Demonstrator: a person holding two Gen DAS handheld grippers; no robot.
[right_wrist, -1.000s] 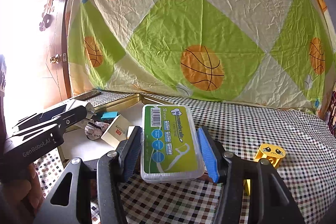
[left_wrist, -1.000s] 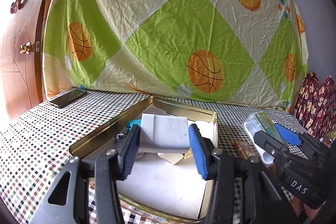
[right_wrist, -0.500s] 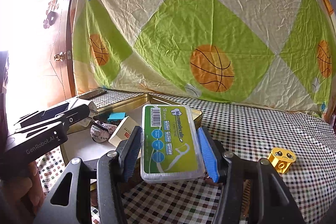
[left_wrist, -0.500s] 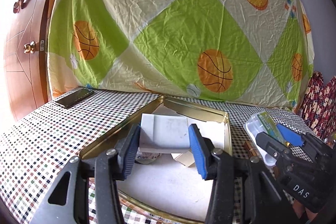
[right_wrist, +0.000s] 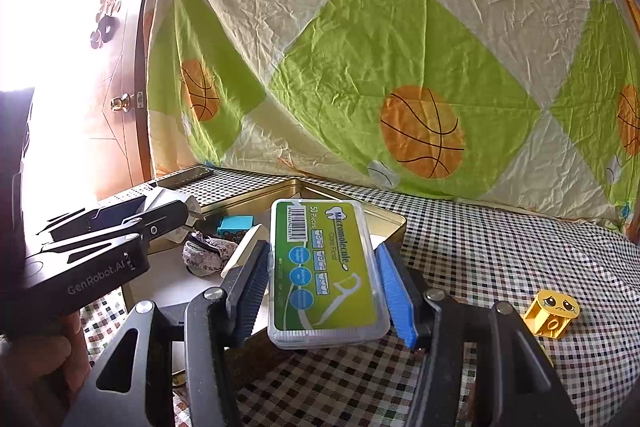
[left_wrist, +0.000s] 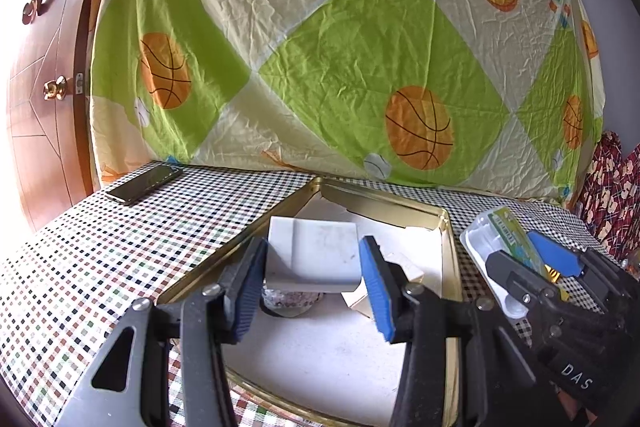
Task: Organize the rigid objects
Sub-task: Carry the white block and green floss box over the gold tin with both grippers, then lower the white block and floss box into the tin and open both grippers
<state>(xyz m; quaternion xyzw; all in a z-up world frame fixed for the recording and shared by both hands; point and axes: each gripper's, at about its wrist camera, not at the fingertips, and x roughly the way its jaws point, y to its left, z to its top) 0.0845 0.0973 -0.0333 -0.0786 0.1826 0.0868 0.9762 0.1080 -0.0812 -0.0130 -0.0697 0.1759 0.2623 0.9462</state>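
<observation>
Floss box — nearer tray now

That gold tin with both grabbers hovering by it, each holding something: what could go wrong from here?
Two risks, I think. The left gripper and right gripper are close together by the gold tin, so they could bump. The tin already holds a speckled lump, a teal box and a cream box; the white block or the floss pick case might land on them and tip.
</observation>
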